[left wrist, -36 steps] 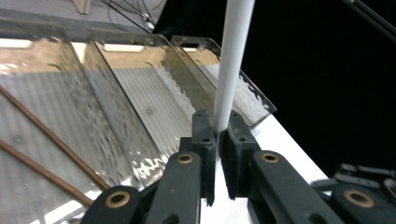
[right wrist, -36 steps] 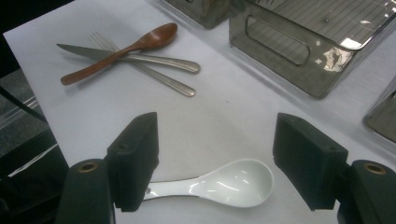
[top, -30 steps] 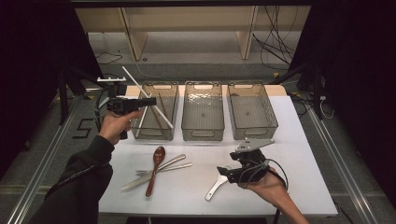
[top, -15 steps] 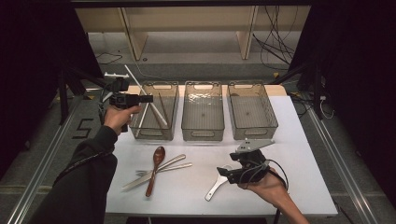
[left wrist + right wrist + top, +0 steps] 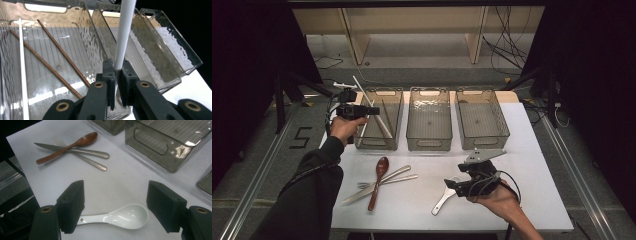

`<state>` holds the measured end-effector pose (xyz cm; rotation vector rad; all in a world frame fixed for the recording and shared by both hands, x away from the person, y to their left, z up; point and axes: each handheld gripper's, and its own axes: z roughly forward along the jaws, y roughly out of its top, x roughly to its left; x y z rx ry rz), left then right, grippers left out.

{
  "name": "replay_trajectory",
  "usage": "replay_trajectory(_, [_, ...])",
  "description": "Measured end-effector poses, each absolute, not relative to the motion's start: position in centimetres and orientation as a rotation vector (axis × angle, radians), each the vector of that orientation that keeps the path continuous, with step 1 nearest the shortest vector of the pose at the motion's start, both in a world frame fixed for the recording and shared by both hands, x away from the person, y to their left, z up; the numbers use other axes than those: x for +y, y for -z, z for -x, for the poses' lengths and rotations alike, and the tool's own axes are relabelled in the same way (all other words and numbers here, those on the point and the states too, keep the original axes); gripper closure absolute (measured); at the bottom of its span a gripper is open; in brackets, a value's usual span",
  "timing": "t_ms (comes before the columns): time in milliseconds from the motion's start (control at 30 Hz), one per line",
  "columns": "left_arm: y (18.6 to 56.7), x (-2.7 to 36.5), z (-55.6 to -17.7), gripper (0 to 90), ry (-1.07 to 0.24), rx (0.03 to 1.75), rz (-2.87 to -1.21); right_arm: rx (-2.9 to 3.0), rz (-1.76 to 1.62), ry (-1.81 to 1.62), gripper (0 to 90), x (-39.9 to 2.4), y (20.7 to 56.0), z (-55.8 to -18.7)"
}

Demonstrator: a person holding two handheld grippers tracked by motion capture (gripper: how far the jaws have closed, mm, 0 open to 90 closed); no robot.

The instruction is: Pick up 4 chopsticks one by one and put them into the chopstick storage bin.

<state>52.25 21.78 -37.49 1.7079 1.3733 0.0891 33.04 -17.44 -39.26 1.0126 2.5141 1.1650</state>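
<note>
My left gripper (image 5: pixel 371 111) is shut on a long white chopstick (image 5: pixel 373 107), which slants across the left clear bin (image 5: pixel 377 145). In the left gripper view the white chopstick (image 5: pixel 124 35) rises from between the closed pads of the left gripper (image 5: pixel 117 67). Two brown chopsticks (image 5: pixel 62 52) and another white chopstick (image 5: pixel 22 70) lie in the bin below. My right gripper (image 5: pixel 454 188) is low over the table and open. In the right gripper view a white ceramic spoon (image 5: pixel 125 216) lies flat between the spread jaws of the right gripper (image 5: pixel 117 200), untouched.
Two more clear bins, the middle one (image 5: pixel 428 145) and the right one (image 5: pixel 485 144), stand in a row with the left bin. A wooden spoon (image 5: pixel 379 177), a metal fork (image 5: pixel 394 173) and a knife (image 5: pixel 362 194) lie crossed on the white table (image 5: pixel 532 190) at front left.
The left gripper has moved a little right and down over the left bin with the white chopstick, which now stands steeper. The right gripper and the white spoon have stayed put.
</note>
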Motion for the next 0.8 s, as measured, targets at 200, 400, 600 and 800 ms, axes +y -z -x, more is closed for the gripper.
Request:
replay_trajectory(200, [38.4, 21.7, -52.5, 83.4, -0.080, 1.395, -1.711, 2.515, -1.011, -1.164, 31.7, -17.4, 39.3, -33.1])
replay_trajectory(400, [38.9, 21.5, -52.7, 83.3, -0.063, 1.403, -1.732, 2.515, -1.010, -1.164, 31.7, -17.4, 39.3, -33.1])
replay_trajectory(600, [39.2, 21.3, -52.8, 83.1, -0.057, 1.415, -1.734, 2.519, -1.003, -1.159, 31.7, -17.4, 39.3, -33.1])
replay_trajectory(800, [39.6, 21.1, -52.9, 83.0, -0.055, 1.427, -1.748, 2.517, -1.006, -1.160, 31.7, -17.4, 39.3, -33.1])
